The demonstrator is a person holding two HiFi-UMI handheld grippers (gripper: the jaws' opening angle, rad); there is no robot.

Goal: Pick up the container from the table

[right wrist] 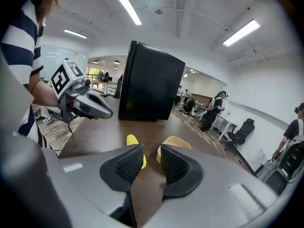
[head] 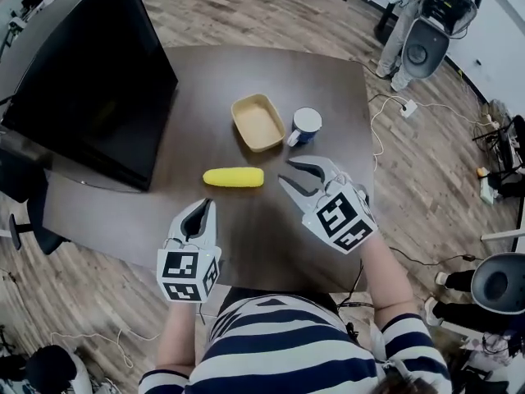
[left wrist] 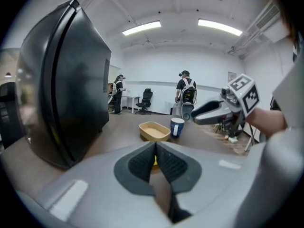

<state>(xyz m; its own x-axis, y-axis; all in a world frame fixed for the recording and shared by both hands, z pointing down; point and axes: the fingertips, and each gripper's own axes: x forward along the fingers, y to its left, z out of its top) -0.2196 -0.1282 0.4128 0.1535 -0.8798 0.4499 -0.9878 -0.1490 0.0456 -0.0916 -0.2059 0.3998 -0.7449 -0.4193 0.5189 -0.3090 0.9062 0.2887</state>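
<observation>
Nearest us, over the near part of the table (head: 246,236), we hold the L gripper (head: 202,209). Its jaws are closed tip to tip w/ nothing in them. A bit further out and to its right we hold the R gripper (head: 285,171), angled left. Its jaws stand well apart, the pads are bare, and it grips nothing.

Just ahead of the L gripper's tips, and just left of the R gripper's, a yellow corn cob (head: 234,176) lies flat on the table and touches neither.

Beyond the corn cob, ahead of both grippers and nearer the R one, sits the container (head: 257,122), a shallow tan tray. It rests on the table, unheld and apart from both. Right beside it, more or less straight ahead of the R gripper, is a blue & white mug (head: 305,125); we can't tell if the two touch.

Off to the L gripper's left stands a big black monitor (head: 90,72).

Past the table, ppl (left wrist: 185,87) stand in the bkgd.
</observation>
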